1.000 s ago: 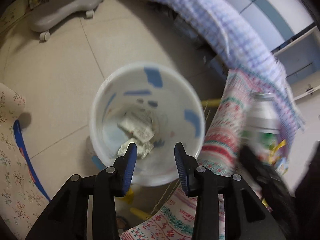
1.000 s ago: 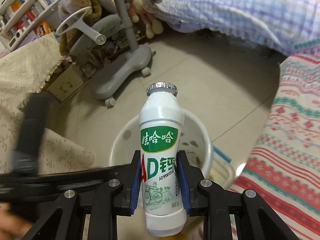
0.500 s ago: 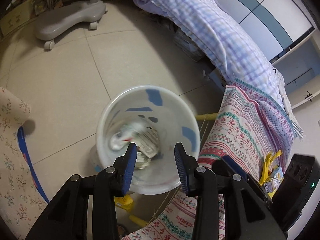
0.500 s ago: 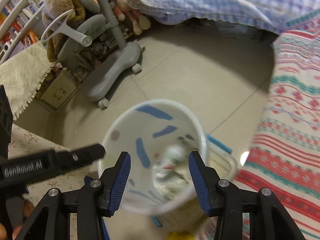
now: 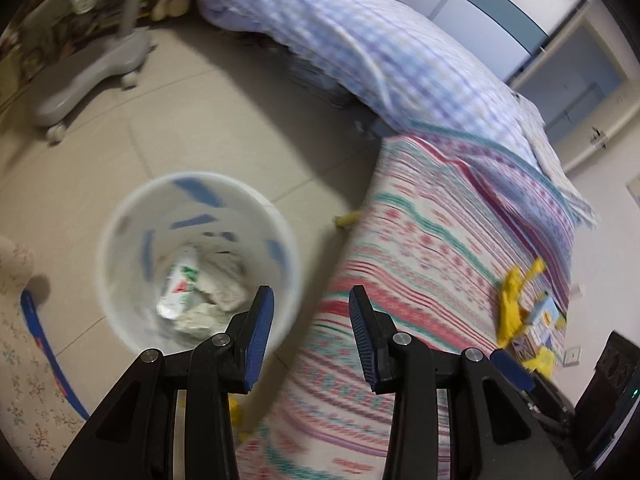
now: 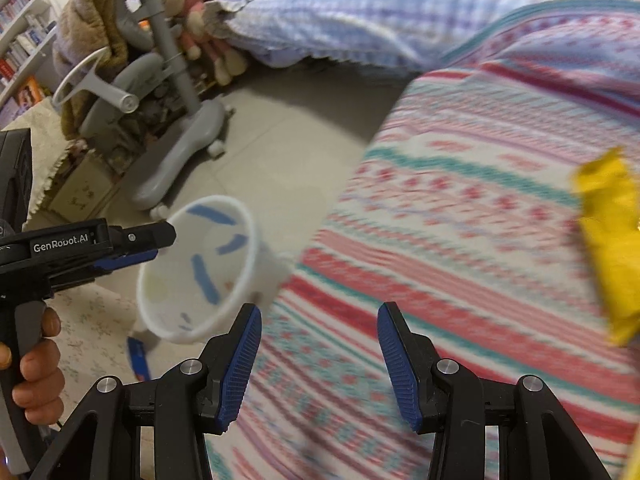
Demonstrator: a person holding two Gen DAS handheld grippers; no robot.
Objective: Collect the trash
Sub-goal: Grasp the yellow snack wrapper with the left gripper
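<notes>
— Down on the tiles beside the bed, what stands there?
— A white bin [image 5: 120, 216] with blue dashes on its wall. The left wrist view looks straight into it: a small white bottle [image 5: 179, 283] with a green and red label lies at the bottom on crumpled paper [image 5: 224, 280].
— Does the right wrist view show the bottle?
— No. From there only the bin [image 6: 240, 240] tilted in perspective shows, with its inner wall and none of its contents.
— And the grippers?
— The left gripper [image 5: 311, 314] has its blue pads apart with nothing between them; it hangs over the bin's near rim and the edge of the striped blanket [image 5: 432, 248]. The right gripper [image 6: 319, 346] is spread wider, also empty, above the blanket [image 6: 460, 240].
— What does the right view alone give?
— The left gripper [image 6: 162, 242] from the side, a black body reaching towards the bin, and a hand [image 6: 34, 364] wrapped around its grip at the lower left. Also a grey chair [image 6: 176, 92] with a stuffed toy [image 6: 188, 4] behind it, and bookshelves [image 6: 20, 32] at the far left.
— Any other trash?
— A yellow wrapper [image 6: 612, 240] lies on the blanket at the right edge, blurred. The left view shows it [image 5: 514, 304] further along the bed, next to a small carton [image 5: 542, 316] that is too blurred to read.
— And the bedding?
— A checked quilt [image 5: 360, 40] covers the bed beyond the blanket in both views.
</notes>
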